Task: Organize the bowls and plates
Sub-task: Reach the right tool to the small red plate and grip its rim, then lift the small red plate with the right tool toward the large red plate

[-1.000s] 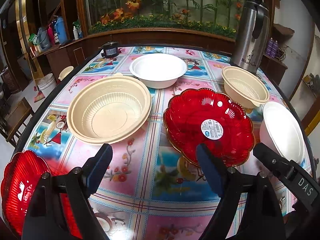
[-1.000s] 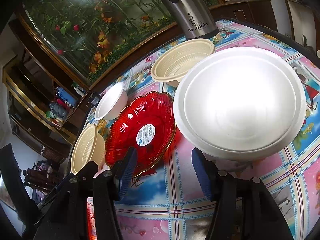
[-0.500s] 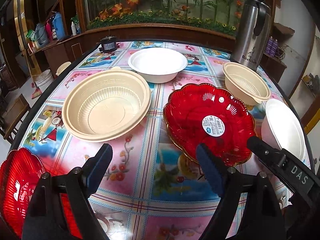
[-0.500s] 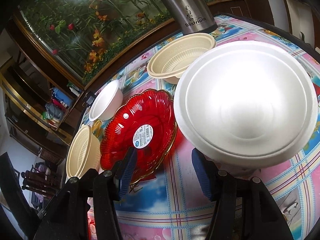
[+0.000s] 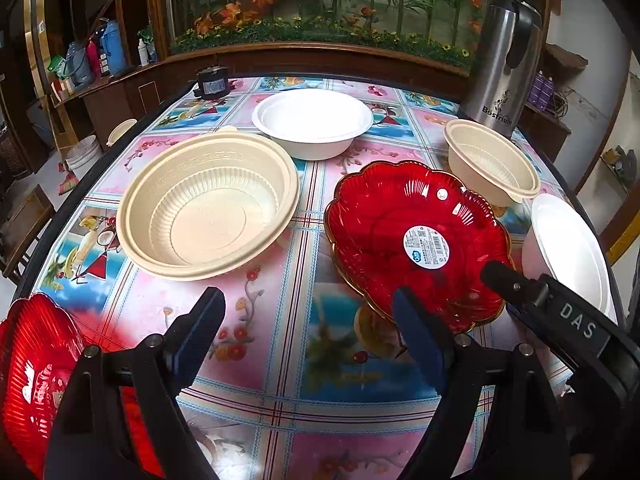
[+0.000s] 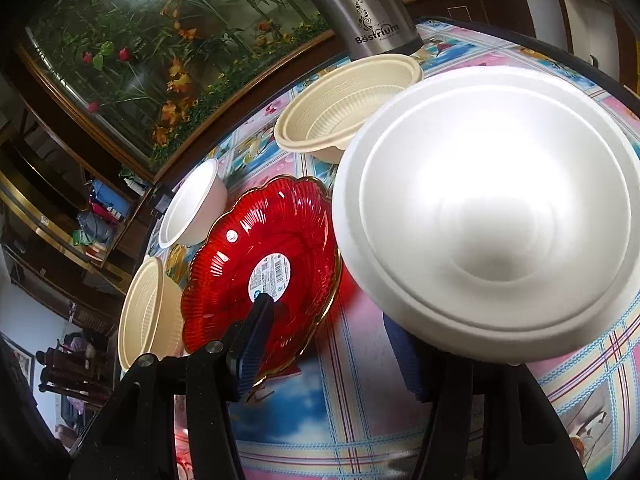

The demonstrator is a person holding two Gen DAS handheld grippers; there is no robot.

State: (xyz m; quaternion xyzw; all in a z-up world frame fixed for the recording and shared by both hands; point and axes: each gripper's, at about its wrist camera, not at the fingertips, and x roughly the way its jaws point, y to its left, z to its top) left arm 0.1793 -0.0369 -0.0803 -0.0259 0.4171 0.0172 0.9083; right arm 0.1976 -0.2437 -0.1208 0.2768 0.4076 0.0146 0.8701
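My left gripper (image 5: 306, 320) hangs open over the flowered tablecloth, nothing between its fingers. Ahead of it lie a large beige bowl (image 5: 208, 208), a white bowl (image 5: 312, 120) behind that, a red scalloped plate (image 5: 416, 240) with a round sticker, and a small beige bowl (image 5: 492, 164). Another red plate (image 5: 36, 360) sits at the near left edge. My right gripper (image 6: 332, 320) is open at the near rim of a second white bowl (image 6: 492, 208). Its right finger is partly hidden under that rim, and its left finger (image 6: 256, 332) is above the red plate (image 6: 264, 272).
A steel thermos jug (image 5: 504, 60) stands at the table's back right corner, and a small black device (image 5: 212, 84) at the back left. A planter ledge with artificial flowers runs behind the table. The table edge (image 5: 44, 240) curves close on the left, above chairs and a bucket.
My right gripper has moved forward and a little down towards the white bowl, so the bowl's rim now covers its right finger. The left gripper has stayed put.
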